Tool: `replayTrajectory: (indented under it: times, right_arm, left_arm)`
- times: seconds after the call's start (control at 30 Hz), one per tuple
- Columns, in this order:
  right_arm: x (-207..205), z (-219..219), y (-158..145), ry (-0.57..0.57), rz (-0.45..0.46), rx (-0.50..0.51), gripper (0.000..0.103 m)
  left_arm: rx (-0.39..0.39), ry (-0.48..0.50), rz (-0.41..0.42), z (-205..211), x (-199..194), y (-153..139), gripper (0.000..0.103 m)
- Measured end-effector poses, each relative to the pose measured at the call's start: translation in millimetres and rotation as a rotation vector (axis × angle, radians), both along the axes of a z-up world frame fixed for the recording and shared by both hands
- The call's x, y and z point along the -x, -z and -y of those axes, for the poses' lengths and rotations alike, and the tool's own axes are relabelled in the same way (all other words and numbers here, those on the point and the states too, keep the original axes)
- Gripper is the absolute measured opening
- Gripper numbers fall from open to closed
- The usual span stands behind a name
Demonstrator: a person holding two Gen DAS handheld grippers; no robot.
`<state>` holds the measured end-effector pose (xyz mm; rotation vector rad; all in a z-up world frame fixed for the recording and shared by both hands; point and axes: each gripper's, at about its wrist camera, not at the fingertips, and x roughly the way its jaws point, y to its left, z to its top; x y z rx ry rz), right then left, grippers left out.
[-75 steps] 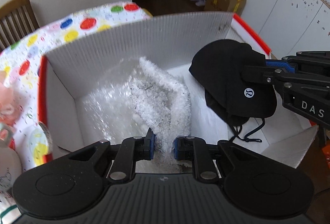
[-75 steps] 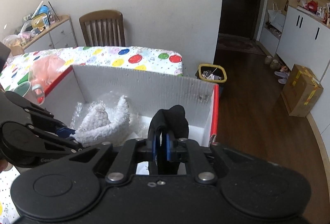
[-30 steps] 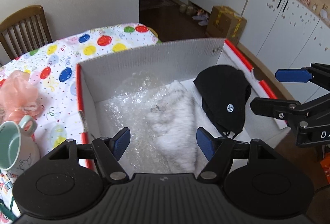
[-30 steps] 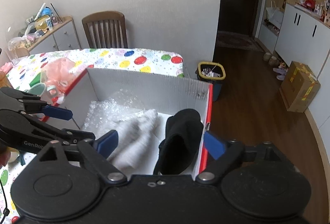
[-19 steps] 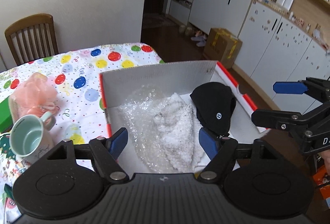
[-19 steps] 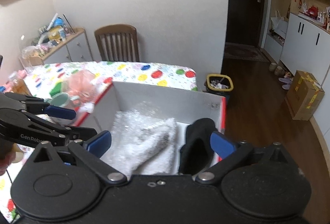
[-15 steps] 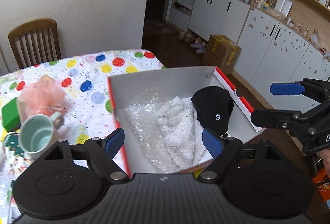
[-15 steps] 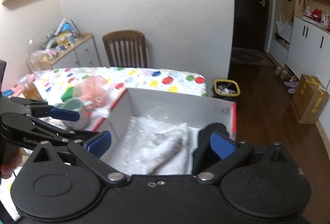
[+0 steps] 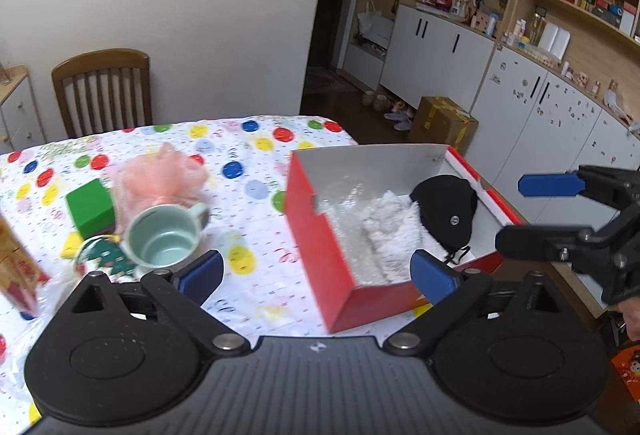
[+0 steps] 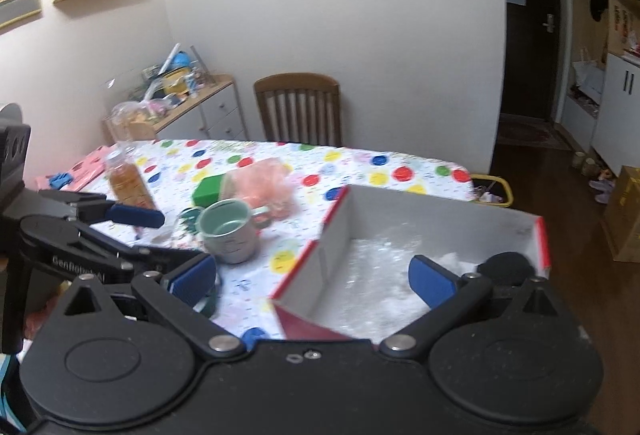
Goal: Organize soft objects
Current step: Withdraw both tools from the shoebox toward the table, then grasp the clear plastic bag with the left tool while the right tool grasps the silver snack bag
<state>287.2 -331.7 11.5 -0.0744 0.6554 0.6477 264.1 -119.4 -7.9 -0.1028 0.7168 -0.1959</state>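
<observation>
Both tools, left tool [image 9: 316,271] and right tool [image 10: 312,281], hang released; our black cap [image 9: 446,209] and white fluffy cloth [image 9: 390,231] lie in the red box [image 9: 320,239]; reaching for the pink pouf [image 9: 160,177], we might tip the mug [image 9: 164,237] touching it

open-topped box [image 9: 320,235], mug [image 9: 162,241] alongside

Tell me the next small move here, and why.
Probably send the left tool toward the pink mesh puff behind the mug. Both tools are open and empty, the white fluffy cloth and black cap already lie in the box, and the puff looks like the soft thing left out.
</observation>
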Motion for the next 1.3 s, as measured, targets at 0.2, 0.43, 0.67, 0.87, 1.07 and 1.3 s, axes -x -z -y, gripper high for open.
replayTrajectory:
  times: [0.2, 0.43, 0.67, 0.87, 1.07, 1.3]
  right_arm:
    - [16, -40, 5, -0.038, -0.019, 0.007, 0.103]
    - [30, -91, 18, -0.092, -0.045, 0.034, 0.103]
    - [42, -143, 33, -0.172, -0.075, 0.048, 0.103]
    - [49, -190, 52, -0.278, -0.097, 0.108, 0.103]
    - [60, -234, 74, -0.423, -0.097, 0.177, 0.102]
    - [59, -273, 106, -0.520, -0.090, 0.283, 0.099]
  left_arm:
    - [-0.022, -0.005, 0.016, -41, 17, 3, 0.102]
    - [-0.029, -0.060, 0.051, -100, 35, 6, 0.102]
    - [-0.085, -0.109, 0.054, -153, 35, 19, 0.102]
    - [-0.092, -0.149, 0.020, -195, 31, 47, 0.102]
    - [-0.081, -0.193, -0.016, -226, 29, 78, 0.102]
    - [-0.097, -0.213, -0.027, -242, 22, 105, 0.102]
